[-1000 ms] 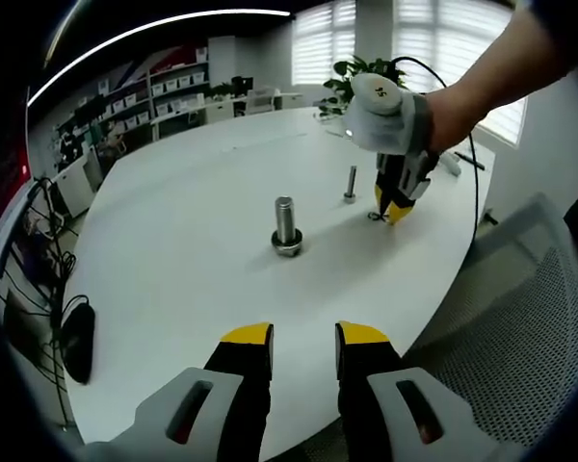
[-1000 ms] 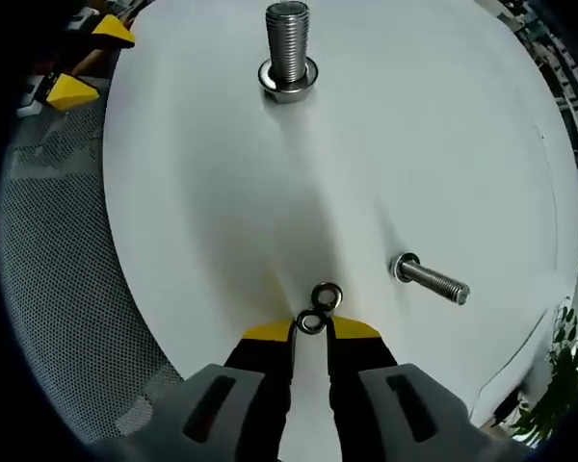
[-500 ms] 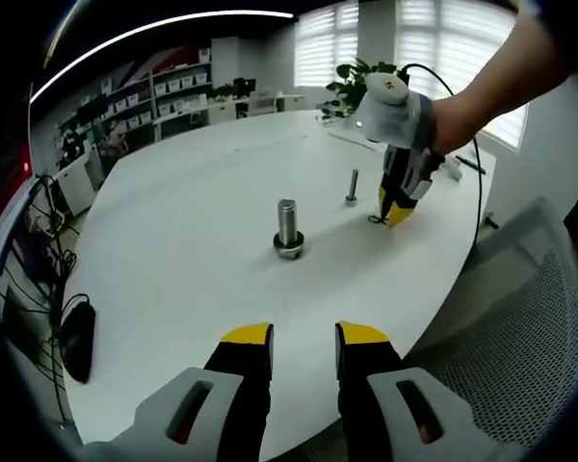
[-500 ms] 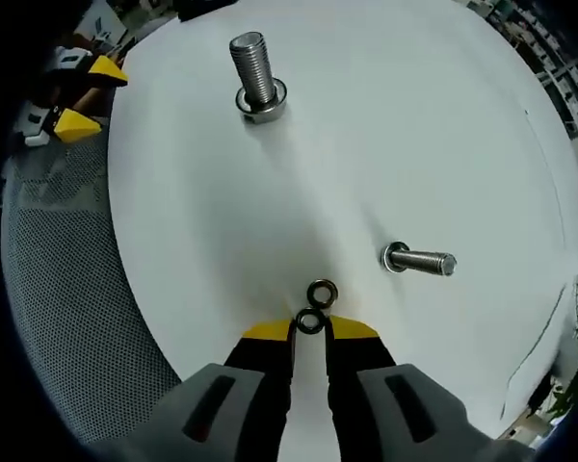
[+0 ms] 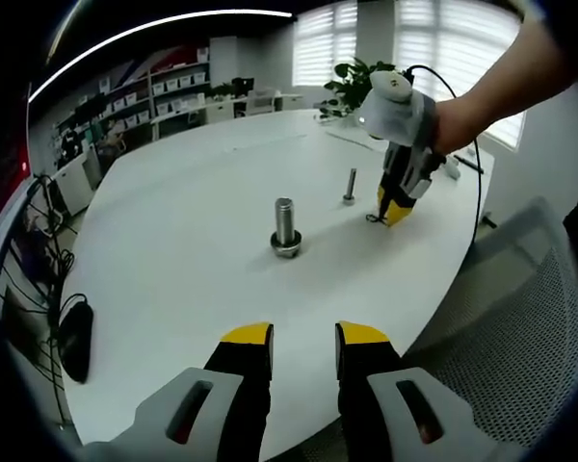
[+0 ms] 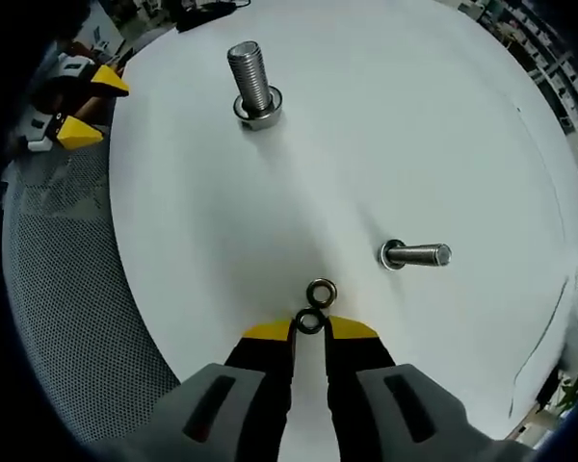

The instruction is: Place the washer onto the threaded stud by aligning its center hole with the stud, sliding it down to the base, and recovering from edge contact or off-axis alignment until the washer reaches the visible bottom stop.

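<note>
Right tool (image 6: pixel 310 330) tips flank the nearer washer (image 6: pixel 310 322).

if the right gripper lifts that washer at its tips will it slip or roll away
The washer looks like thin, smooth metal, so the right gripper probably has little to bite on and it may slip. It is round; dropped on edge on the flat table, it could roll. Likely stiff and light.

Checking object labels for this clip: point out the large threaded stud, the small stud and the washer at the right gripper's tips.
large threaded stud (image 6: pixel 251 79): right gripper view, threaded shaft.
small stud (image 6: pixel 416 255): right gripper view, mid-shaft.
washer (image 6: pixel 310 322): right gripper view, ring between the jaw tips.
</note>
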`<state>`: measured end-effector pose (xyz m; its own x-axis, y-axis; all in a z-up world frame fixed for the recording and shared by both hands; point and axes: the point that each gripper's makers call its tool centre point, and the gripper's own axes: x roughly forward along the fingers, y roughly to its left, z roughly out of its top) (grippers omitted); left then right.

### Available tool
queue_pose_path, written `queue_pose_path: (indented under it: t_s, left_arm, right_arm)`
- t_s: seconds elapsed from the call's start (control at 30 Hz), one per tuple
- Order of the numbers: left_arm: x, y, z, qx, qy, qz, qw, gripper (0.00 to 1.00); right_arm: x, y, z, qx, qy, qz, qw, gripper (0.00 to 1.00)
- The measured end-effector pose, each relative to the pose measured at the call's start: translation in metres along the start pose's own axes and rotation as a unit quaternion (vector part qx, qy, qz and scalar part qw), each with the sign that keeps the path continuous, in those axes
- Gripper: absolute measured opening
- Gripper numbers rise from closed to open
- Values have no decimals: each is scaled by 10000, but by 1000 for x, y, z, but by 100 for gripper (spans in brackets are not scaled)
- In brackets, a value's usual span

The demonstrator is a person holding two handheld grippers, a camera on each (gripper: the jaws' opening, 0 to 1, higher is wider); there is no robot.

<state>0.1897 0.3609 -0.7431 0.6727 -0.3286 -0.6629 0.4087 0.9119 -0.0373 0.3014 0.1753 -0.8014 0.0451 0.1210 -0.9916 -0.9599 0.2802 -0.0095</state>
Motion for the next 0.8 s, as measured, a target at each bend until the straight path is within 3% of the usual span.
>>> queue_pose_path:
  t_s: [0.37,0.8]
  left_arm:
    - [0,-1,0,0,2,-33,10000,24]
    - [0,-2,0,6,-12,-60,10000,24]
  right_arm:
    - [-2,0,-4,230,-163,-54,9996,13]
    - [-22,-10,-15,556,-403,-158,9975,13]
